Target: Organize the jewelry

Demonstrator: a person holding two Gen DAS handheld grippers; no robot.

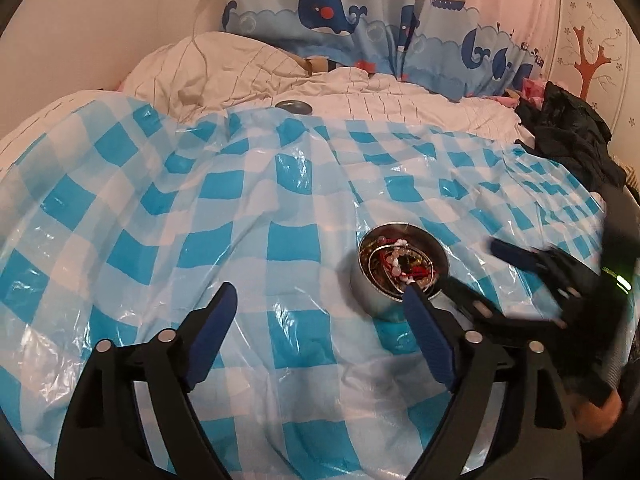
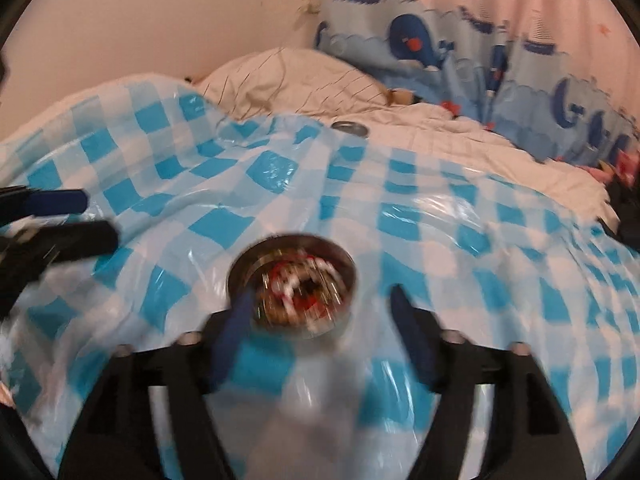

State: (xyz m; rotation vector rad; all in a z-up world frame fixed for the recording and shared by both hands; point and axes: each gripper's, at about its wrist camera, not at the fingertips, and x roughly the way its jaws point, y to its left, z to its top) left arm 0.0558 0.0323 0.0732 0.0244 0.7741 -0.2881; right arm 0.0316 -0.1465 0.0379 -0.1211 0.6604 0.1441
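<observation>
We are holding the left hand-held gripper (image 1: 320, 316) with its jaws spread wide and nothing between them, hanging over the checked plastic sheet (image 1: 200, 220) that is covering the bed (image 1: 400, 100). The right hand-held gripper (image 2: 324, 312) is also gaping wide and carrying nothing; in its own blurred view the metal tin (image 2: 294, 284) is sitting just beyond its fingertips, one finger overlapping the rim, and we cannot tell whether it is touching.

The tin is resting on the sheet toward the near edge of the bed, and it is holding a tangle of jewelry (image 1: 400, 260): pale beads, red pieces and metal bangles, all piled together. No loose piece is showing on the sheet around it.

Farther off, near the far edge of the sheet, a round grey lid (image 1: 292, 106) is lying apart from the tin.

We are judging the gathering as done, with the tin uncovered and the lid not yet fitted.
</observation>
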